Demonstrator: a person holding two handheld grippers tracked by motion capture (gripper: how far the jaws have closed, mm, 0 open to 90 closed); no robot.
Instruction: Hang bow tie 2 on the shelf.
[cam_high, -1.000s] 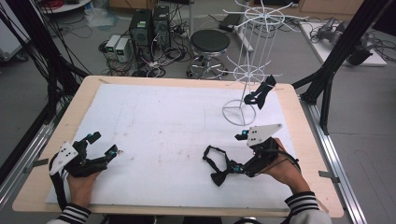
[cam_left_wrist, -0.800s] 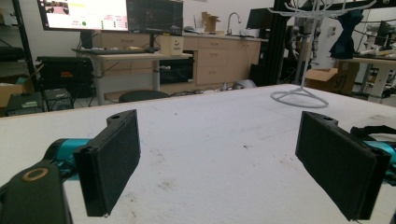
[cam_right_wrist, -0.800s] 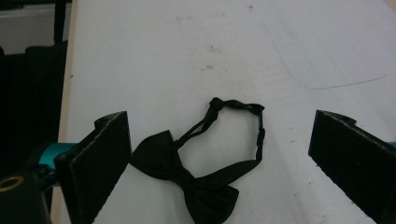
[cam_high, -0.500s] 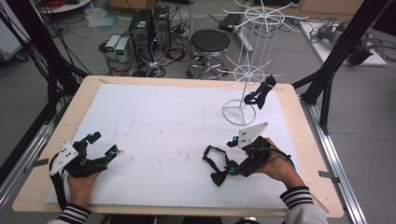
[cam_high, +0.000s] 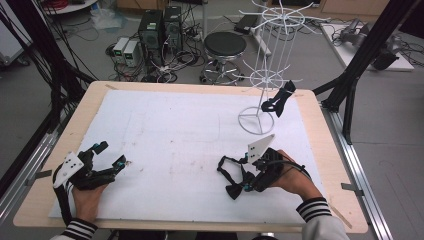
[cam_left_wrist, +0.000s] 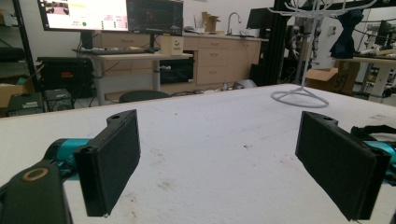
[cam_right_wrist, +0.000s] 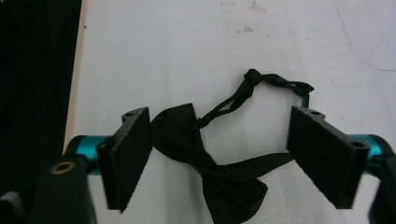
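Bow tie: a black bow tie (cam_high: 233, 190) with its strap looped out behind lies flat on the white surface (cam_high: 170, 135), toward the near right part and well in from the front edge.
Bow tie, close view: in the right gripper view the bow (cam_right_wrist: 205, 165) sits between the two pads; one wing touches or nearly touches the pad at picture left, while the strap loop (cam_right_wrist: 261, 84) runs up and away toward the far pad.
Long axis: the bow's two wings run slantwise across the gap, roughly from one pad toward the other, not along the claw's reach.
Right claw (cam_high: 239, 181): directly over the bow, jaws part open and just now closing in; the pads do not yet press the cloth on both sides, so no grip is judged made.
Nearer hand: the right hand is on the job; the bow lies straight ahead of it.
Left claw (cam_high: 112, 156): open wide, nothing between the pads, resting low at the near left of the surface, well apart from the bow.
Wire stand (cam_high: 265, 80): white, at the far right of the surface, with a second dark bow tie (cam_high: 278, 100) hanging on it.
Writing: none legible on the bow tie or claws; the monitor text in the left gripper view is too small to read.
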